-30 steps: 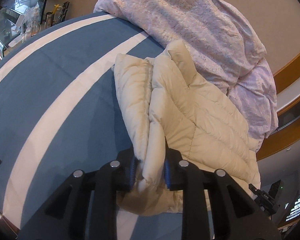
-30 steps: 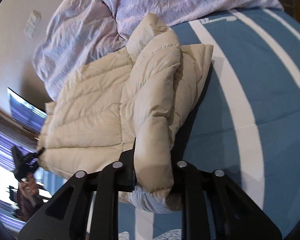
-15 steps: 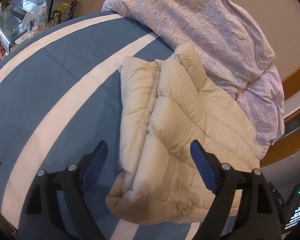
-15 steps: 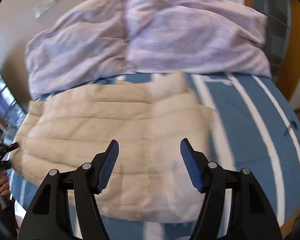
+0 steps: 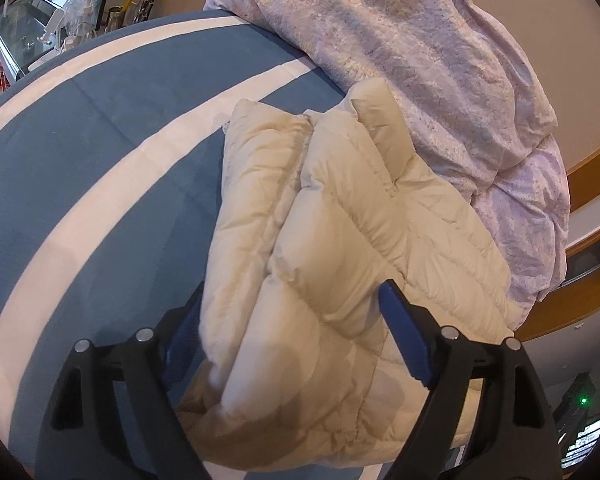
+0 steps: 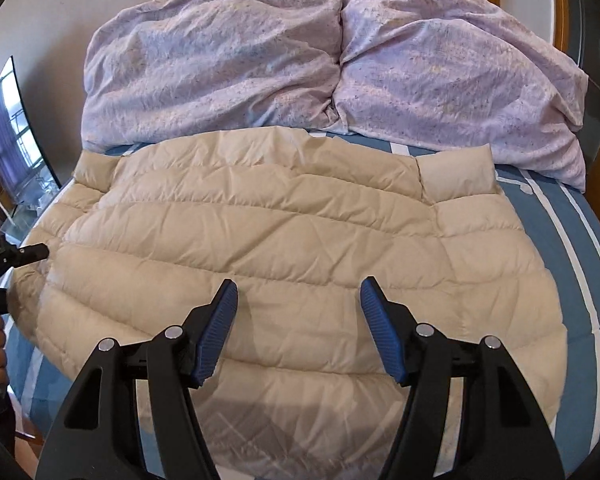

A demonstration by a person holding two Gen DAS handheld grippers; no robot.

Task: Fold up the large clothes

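One cream jacket (image 6: 284, 240) lies crosswise, collar (image 6: 456, 178) pointing right.

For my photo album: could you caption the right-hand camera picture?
Open right gripper poised over a cream puffer jacket spread on a blue striped bed.

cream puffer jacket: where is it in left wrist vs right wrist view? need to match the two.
Left wrist: cream puffer jacket runs from centre to bottom, its near end between the open pads of the left gripper.
Right wrist: the jacket fills the middle, spread wide, beyond the open right gripper.
Shared landmark: lilac duvet piled behind the jacket.
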